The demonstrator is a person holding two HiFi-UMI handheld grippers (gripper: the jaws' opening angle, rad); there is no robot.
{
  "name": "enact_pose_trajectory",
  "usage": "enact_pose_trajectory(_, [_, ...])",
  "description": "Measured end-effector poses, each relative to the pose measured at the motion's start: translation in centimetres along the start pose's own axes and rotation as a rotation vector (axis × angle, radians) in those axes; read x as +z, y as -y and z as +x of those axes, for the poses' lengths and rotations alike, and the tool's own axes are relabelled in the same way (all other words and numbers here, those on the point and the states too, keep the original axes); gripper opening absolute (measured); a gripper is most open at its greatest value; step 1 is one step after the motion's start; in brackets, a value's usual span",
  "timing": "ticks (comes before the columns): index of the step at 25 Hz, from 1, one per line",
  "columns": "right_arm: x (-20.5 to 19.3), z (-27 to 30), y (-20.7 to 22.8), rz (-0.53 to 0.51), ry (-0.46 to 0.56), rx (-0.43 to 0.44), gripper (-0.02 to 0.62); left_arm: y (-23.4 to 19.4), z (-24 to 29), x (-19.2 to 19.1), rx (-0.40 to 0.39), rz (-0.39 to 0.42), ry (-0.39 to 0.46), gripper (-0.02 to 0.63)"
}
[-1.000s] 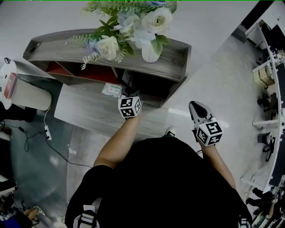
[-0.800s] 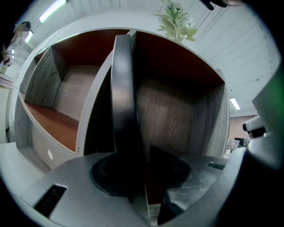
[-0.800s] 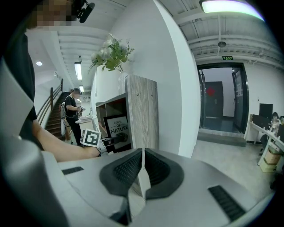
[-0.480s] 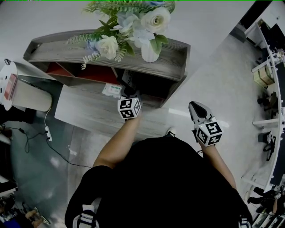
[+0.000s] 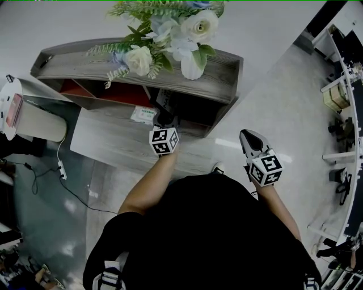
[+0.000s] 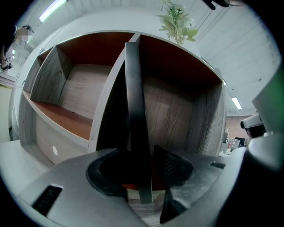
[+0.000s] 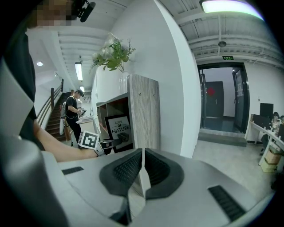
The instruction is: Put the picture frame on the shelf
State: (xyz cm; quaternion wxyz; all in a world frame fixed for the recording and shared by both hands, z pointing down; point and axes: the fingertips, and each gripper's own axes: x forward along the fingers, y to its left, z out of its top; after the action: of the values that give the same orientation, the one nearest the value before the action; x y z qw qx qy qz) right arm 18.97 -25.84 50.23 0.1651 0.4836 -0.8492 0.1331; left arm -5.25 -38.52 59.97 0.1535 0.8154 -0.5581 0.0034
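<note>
Head view: the left hand-held gripper reaches into the shelf. Left gripper view: the picture frame stands upright inside, between jaws that have just been opening, released. Right gripper view: the right hand-held gripper is clenched, empty. Only withdrawing seems left.

Office lobby: staircase, exit sign over dark doors, ceiling tube light.

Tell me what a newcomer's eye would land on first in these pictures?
The bouquet of white and pale blue flowers atop the grey wood-grain shelf unit stands out first. Next comes the black picture frame, standing upright in the shelf's right compartment between the jaws of the left hand-held gripper, which have just been opening.
</note>
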Motion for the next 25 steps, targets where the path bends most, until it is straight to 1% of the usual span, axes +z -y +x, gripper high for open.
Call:
enact_pose_trajectory(5, [0.0,0.2,0.0,0.001,0.001,0.0,0.026,-0.3,-0.7,-0.8,-0.001,0.001,-0.012,0.181])
enact_pose_trajectory(11, [-0.2,0.3,0.0,0.006,0.002,0.0,0.027,-0.2,-1.4,-1.5,-0.029,0.015,-0.021,0.208])
enact_pose_trajectory(17, [0.1,0.4,0.1,0.008,0.009,-0.004,0.027,0.8,-2.1,-1.3,-0.061,0.093,-0.024,0.215])
enact_pose_trajectory(25, [0.3,0.3,0.3,0.013,0.023,-0.011,0.027,0.3,-3.3,-1.3,-0.056,0.101,-0.04,0.218])
